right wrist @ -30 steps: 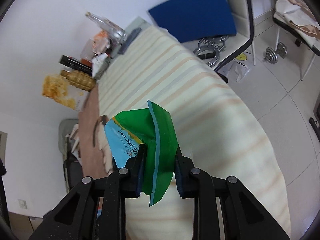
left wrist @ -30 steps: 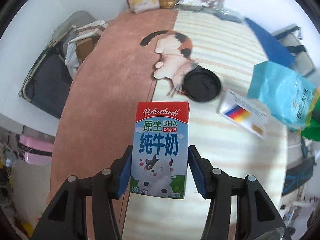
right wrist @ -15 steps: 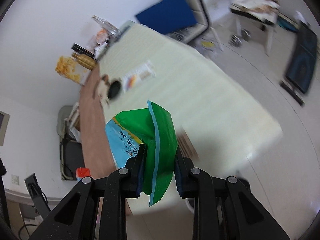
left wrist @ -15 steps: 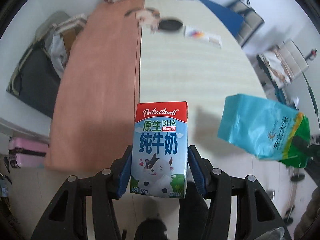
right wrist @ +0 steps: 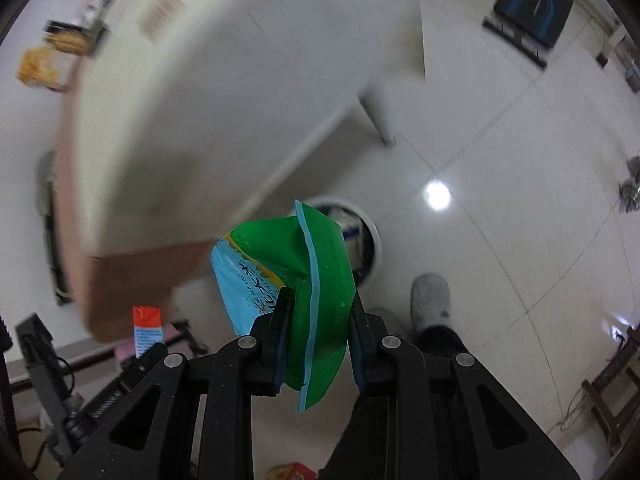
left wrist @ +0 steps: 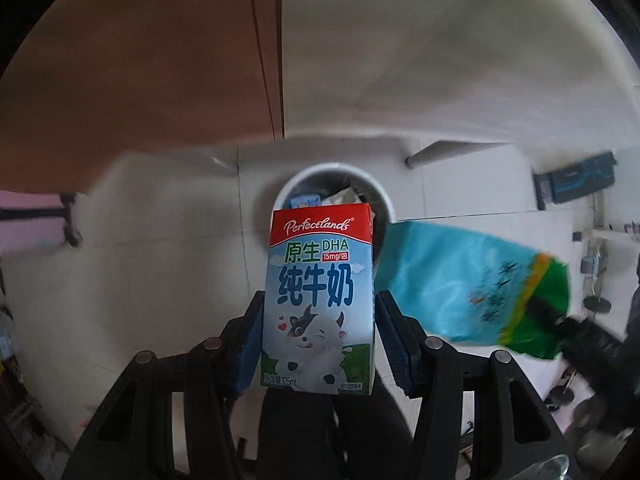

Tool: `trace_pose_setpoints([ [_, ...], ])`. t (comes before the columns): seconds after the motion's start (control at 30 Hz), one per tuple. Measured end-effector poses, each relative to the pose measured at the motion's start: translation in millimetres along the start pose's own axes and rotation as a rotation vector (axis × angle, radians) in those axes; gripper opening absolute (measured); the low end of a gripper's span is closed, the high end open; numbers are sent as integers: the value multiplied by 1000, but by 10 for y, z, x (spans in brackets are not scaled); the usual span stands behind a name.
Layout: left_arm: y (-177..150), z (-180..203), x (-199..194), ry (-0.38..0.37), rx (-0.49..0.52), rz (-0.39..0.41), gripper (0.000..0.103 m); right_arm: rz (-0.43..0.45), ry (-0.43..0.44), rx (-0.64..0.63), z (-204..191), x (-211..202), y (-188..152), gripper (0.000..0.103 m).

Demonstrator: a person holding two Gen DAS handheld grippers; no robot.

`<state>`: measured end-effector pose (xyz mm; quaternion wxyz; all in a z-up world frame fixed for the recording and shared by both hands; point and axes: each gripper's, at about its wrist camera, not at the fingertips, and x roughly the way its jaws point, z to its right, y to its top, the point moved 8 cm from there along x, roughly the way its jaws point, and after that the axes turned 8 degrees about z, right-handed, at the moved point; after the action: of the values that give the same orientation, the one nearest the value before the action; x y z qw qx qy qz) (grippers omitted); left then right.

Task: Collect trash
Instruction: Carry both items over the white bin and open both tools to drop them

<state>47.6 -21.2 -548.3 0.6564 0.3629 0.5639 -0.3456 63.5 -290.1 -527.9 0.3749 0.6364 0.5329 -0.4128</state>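
Note:
My left gripper (left wrist: 318, 336) is shut on a small milk carton (left wrist: 318, 300) with a red top and a cartoon cow, held upright in the air. Below and beyond it stands a round white trash bin (left wrist: 384, 196) on the floor with trash inside. My right gripper (right wrist: 318, 332) is shut on the green end of a blue and green snack bag (right wrist: 296, 264). The bag also shows at the right of the left wrist view (left wrist: 460, 284). The bin rim (right wrist: 376, 240) shows behind the bag in the right wrist view. The milk carton shows small at the lower left there (right wrist: 147, 330).
The table (left wrist: 380, 60) with a brown and cream top fills the upper part of the left wrist view, above the bin. A table leg (right wrist: 378, 120) stands near the bin. A slippered foot (right wrist: 431, 304) is on the tiled floor beside the bin.
Both grippers have swung off the table and down toward the floor with their loads. The trash bin has come into view under both.

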Motion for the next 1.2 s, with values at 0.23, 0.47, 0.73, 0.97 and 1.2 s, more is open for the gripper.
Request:
trace_pose_setpoints([
  [0.23,221,-37,1620,-67,-42,-89,50,-91,-39,54,472,1859,-7,26],
  [0.47,249,-159,2471,-68,-29,-130,97,-170,-35,-5,563,3030,10,32],
  [0.73,104,-376,2239,71,26,-16,97,-148,-163,-268,550,3127,-123,103],
  [0.97,-189,-447,1633,125,30,28,97,-91,-254,-444,349,2620,-273,103],
  [1.2,-411,-464,979,130,35,66,97,-43,-283,-473,132,1924,-291,103],
])
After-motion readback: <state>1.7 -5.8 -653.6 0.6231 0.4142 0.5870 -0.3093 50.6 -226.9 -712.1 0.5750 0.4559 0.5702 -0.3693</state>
